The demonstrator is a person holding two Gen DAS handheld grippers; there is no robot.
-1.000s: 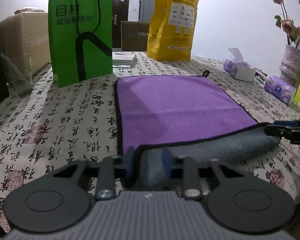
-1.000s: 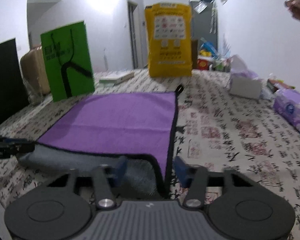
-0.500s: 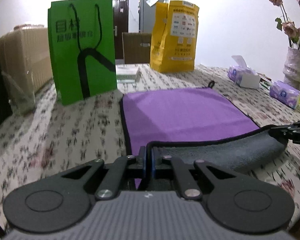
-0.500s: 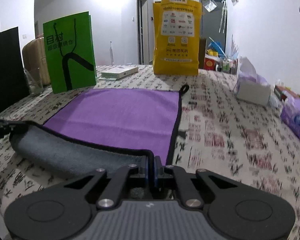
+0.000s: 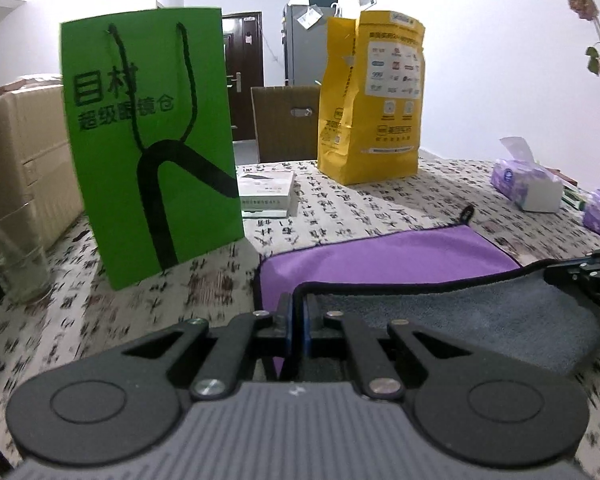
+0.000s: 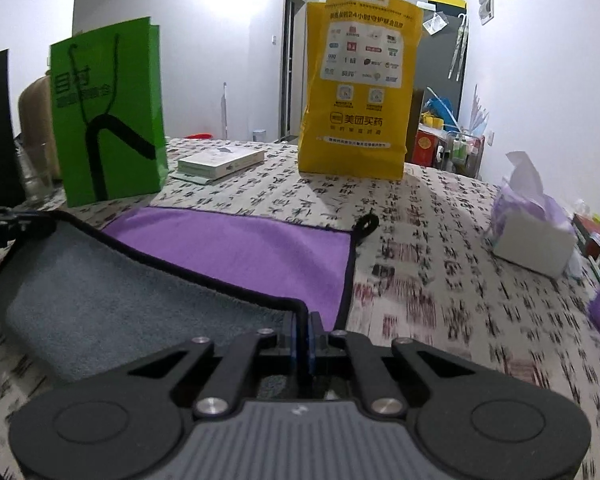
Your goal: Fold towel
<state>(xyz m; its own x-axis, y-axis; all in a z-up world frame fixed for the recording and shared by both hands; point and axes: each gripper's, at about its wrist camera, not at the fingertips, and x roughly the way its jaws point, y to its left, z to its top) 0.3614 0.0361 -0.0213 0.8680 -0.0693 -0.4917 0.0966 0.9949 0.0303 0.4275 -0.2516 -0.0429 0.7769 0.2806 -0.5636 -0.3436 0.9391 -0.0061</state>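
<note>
A towel, purple on top and grey beneath with a black hem, lies on the table; its purple face shows in the left wrist view (image 5: pixel 384 258) and the right wrist view (image 6: pixel 240 248). My left gripper (image 5: pixel 298 312) is shut on the towel's near left corner. My right gripper (image 6: pixel 302 330) is shut on the near right corner. Both hold the near edge lifted off the table, so the grey underside (image 6: pixel 100 300) hangs curved between them. The far edge with its black loop (image 6: pixel 368 224) rests flat on the table.
A green paper bag (image 5: pixel 152 148) stands left of the towel and a yellow bag (image 6: pixel 360 80) beyond it. A white box (image 5: pixel 266 194), a drinking glass (image 5: pixel 14 264) and tissue packs (image 6: pixel 532 232) stand on the patterned tablecloth (image 6: pixel 440 280).
Both grippers closed on the near corners, then lifted the edge and carried it forward over the purple face. More grey underside shows and less purple.
</note>
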